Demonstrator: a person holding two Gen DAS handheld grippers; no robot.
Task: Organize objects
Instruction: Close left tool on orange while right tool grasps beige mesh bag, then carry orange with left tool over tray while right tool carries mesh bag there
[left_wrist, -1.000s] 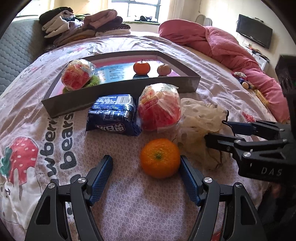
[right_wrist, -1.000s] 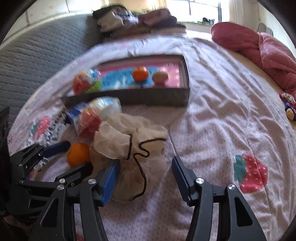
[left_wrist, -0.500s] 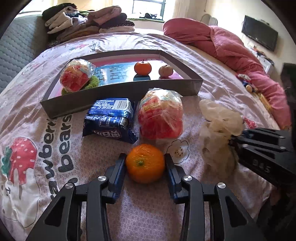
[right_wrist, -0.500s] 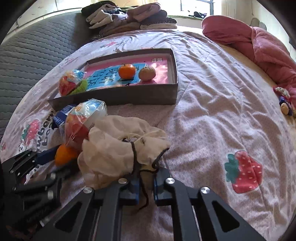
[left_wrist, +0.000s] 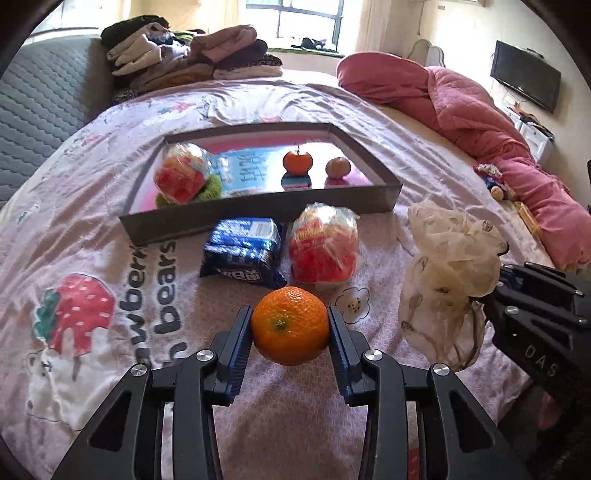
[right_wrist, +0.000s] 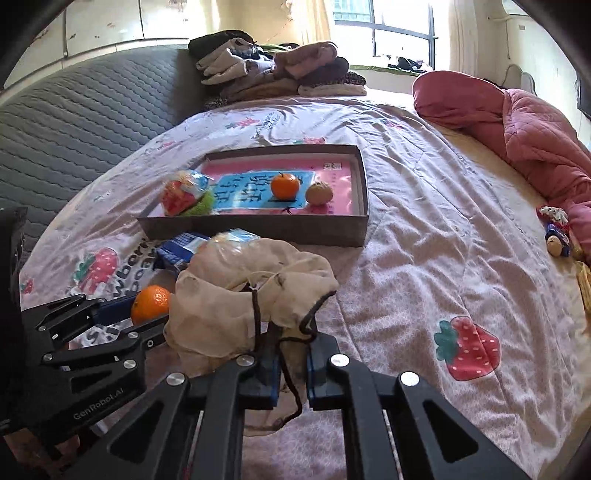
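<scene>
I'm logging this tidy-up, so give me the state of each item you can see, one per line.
Left gripper: shut on the orange, lifted off the bedsheet.
Right gripper: shut on the mesh bag.
Box: open, holding fruit and a snack bag.
Blue packet: sealed, on the bedsheet.
Red snack bag: sealed, beside it.

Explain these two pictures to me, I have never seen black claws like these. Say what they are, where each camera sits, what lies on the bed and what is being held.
There is no robot here: a person carries a two-fingered tool in each hand, with a wide-angle camera on each looking along its fingers.

The left camera shows the left tool closed on an orange. The right camera shows the right tool pinched shut on a cream mesh drawstring bag.

On the bedspread lie a blue snack pack and a red snack bag. Behind them a shallow grey box holds another red snack bag, a second orange and a small brownish fruit.
</scene>
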